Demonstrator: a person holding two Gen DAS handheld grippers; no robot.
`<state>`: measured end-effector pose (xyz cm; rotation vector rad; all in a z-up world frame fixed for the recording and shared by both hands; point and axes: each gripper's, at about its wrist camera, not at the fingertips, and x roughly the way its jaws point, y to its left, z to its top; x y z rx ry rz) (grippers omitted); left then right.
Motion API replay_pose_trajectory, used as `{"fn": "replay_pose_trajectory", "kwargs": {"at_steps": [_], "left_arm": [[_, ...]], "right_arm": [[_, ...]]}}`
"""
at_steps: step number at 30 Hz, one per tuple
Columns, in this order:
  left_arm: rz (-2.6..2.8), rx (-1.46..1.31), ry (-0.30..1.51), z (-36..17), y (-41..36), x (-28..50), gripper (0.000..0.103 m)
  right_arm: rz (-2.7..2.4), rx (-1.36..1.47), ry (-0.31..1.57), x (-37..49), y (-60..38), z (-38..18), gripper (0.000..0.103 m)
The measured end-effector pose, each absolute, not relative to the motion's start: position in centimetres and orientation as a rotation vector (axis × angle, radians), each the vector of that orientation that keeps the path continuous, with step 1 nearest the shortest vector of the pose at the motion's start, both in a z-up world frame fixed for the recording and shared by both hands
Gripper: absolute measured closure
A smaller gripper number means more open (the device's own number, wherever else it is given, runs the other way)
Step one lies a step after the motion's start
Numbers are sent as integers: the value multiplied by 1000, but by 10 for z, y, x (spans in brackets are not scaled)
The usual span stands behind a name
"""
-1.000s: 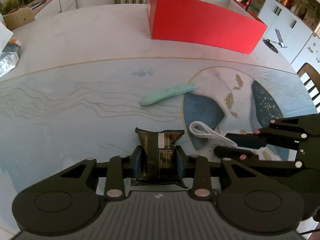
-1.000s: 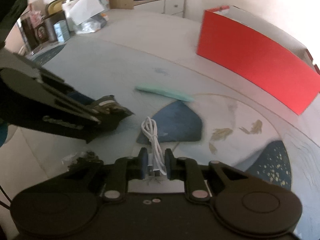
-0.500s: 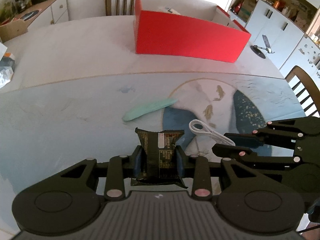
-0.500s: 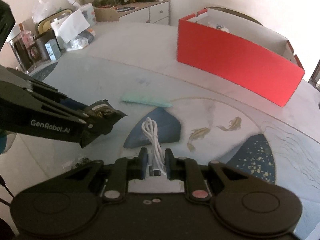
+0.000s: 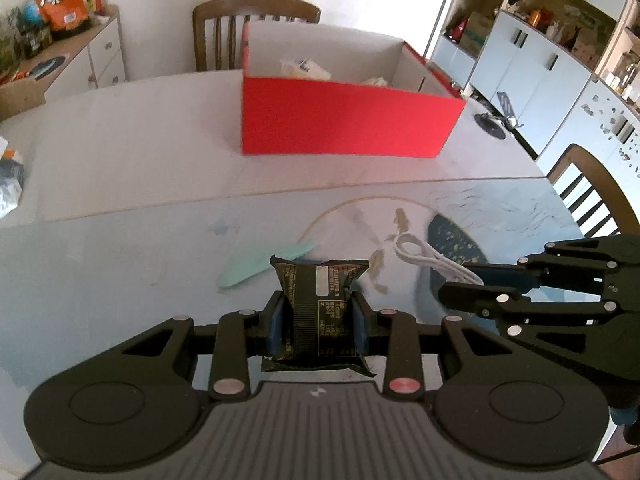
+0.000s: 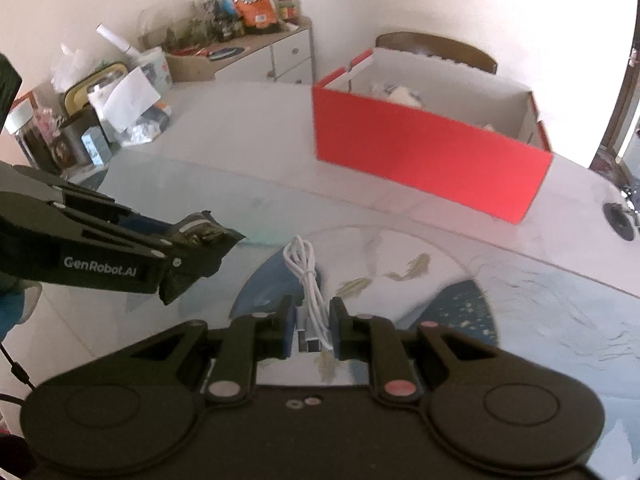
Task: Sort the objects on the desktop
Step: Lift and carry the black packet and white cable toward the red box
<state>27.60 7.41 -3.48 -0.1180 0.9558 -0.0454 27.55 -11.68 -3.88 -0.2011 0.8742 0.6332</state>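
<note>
Grippers both loaded: left gripper [image 5: 319, 322] clamps dark snack packet [image 5: 320, 312], right gripper [image 6: 310, 328] pinches white cable [image 6: 306, 276] tight; red box [image 5: 344, 124] at 12 o'clock w/ items inside.

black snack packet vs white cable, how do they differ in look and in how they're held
The black snack packet is a flat, dark printed wrapper; the white cable is a thin, bundled cord with a plug end. The packet fills the left gripper, whose jaws stand fairly wide; the cable sits in the right gripper, jaws nearly together. The packet's crimped end juts past the fingertips; the cable's loop does. Both are clamped and off the table.
</note>
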Motion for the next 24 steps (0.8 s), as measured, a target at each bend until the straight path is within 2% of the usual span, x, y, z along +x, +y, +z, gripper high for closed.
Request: {"fn": "replay_pose_trajectory", "kwargs": {"at_steps": [24], "left_arm": [[-97,-73,844,23,26,309,71]], "right_arm": [[530,-110,753,300,-168,21,86]]}}
